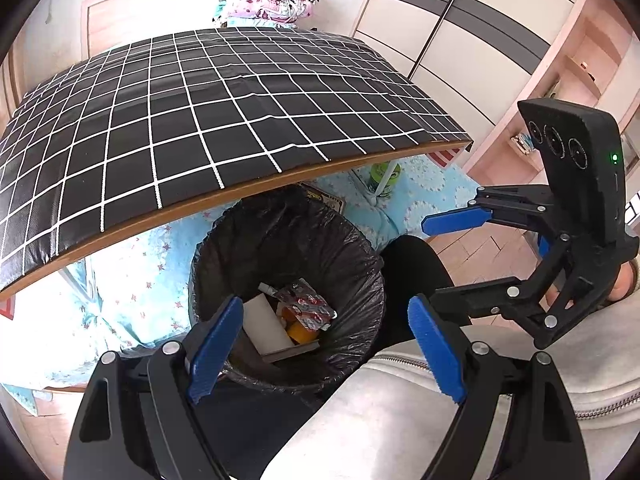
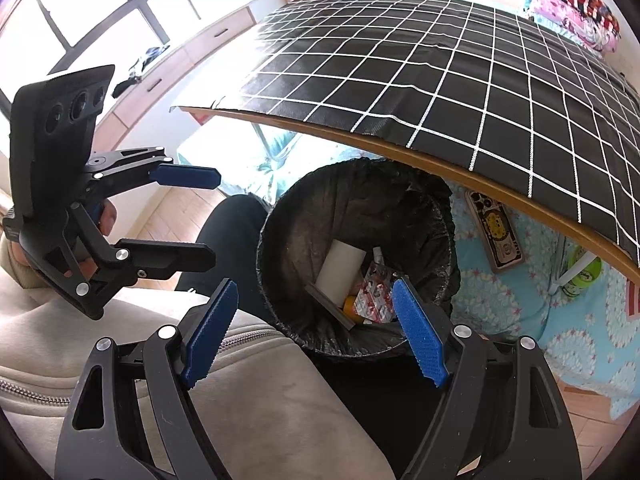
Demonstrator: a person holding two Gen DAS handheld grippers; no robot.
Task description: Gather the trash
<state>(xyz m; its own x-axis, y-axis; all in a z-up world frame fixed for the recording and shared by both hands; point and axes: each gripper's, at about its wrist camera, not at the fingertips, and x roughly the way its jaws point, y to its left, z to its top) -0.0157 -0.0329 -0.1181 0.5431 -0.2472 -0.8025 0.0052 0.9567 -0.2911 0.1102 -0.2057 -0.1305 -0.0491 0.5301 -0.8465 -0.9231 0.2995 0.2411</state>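
On the left, the left gripper (image 1: 326, 350) hangs with its blue-padded fingers (image 1: 214, 346) wide apart and nothing between them, tilted down over the round bin lined with a black plastic bag (image 1: 240, 236). The bin stands on the floor at the near edge of the worktop covered in black cloth with a white grid (image 1: 192, 120), partly tucked under it, just beside the person's dark trouser leg (image 1: 416, 272).

The trash lies at the bin's bottom: a white paper roll (image 1: 266, 326), a crumpled red-and-silver foil wrapper (image 1: 308, 304) and an orange piece (image 1: 300, 332), touching one another. From the left fingers the heap lies straight ahead and below; the roll's long axis runs roughly away from the camera, slightly slanted.

To the right, the right gripper (image 2: 316, 330) is likewise spread and empty, angled down at the same bin (image 2: 280, 216), with the roll (image 2: 340, 272) and wrapper (image 2: 374, 296) just ahead of its fingers (image 2: 420, 334).

No trash shows on the worktop, so collection looks finished or nearly so. Both hands seem about equally near the bin; neither has a clear advantage for any further move.
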